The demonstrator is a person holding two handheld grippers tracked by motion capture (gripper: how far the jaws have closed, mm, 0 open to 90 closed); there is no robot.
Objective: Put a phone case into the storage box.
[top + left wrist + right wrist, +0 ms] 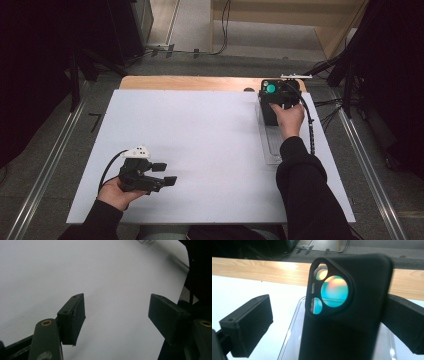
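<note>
Right gripper point(329, 322) at 2 o'clock, jaws wide, black phone case point(347, 315) between them above clear tray point(270, 145), grip unclear; left gripper point(162, 174) at 8 o'clock, part-open, empty.

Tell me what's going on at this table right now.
A person holds a gripper in each hand over a white table. The right gripper is at the far right corner, over a clear tray, with a black phone case standing between its jaws. The left jaw stands clear of the case; the right jaw sits against or behind it, so a firm grip isn't evident. The left gripper rests near the front left, jaws apart and holding nothing.
</note>
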